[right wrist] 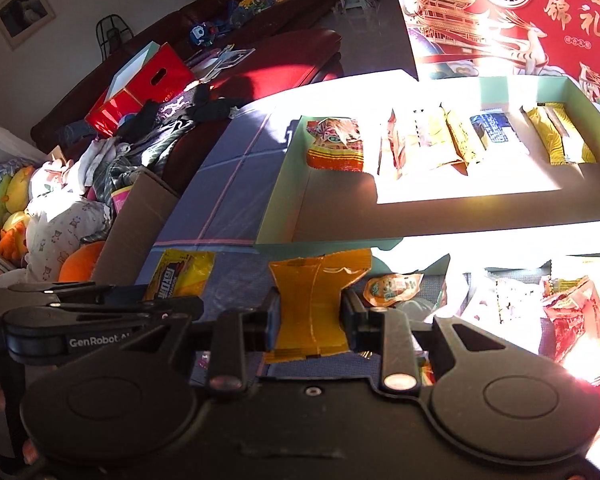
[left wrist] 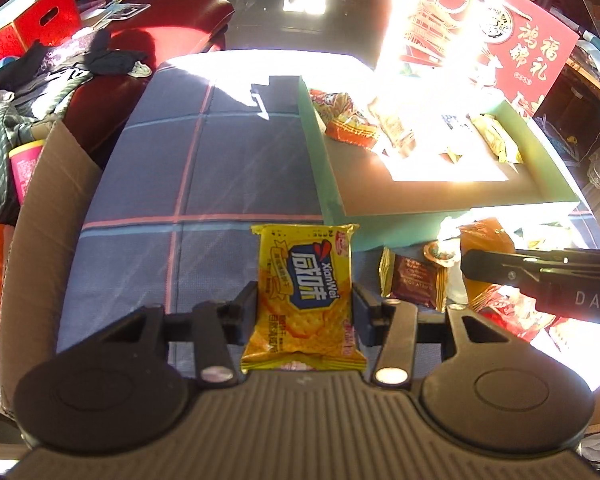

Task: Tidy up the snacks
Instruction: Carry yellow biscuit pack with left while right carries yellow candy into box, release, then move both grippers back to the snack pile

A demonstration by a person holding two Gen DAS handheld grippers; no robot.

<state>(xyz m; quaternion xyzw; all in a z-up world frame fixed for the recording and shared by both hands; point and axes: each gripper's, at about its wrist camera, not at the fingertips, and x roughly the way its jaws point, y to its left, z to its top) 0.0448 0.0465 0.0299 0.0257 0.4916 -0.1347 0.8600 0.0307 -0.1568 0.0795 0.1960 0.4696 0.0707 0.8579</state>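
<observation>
The left tool pinches a yellow cracker packet by its two long edges, the packet standing upright between the pads and clear of the blue checked cloth on the worktop. To its right, the right tool is clamped on an orange packet, which is squeezed into a waist where the pads bite; it too appears lifted off the cloth. Both packets sit in front of the near wall of the green gift box, whose far side already holds a row of snacks standing on edge; the near half of its floor is bare.

The step in hand seems to be carrying both packets into that box. To do it well, each tool probably needs to rise enough for the packet's lower edge to clear the near wall before travelling forward. The left packet's natural spot looks like the box's left part, near the orange-and-red packet, with the orange one further right, so the tools do not cross. Strong glare washes out the box's right half in the left wrist view, so placement there is better judged from the right wrist view. Loose snacks remain on the cloth to the right, near the red crinkled bag.
</observation>
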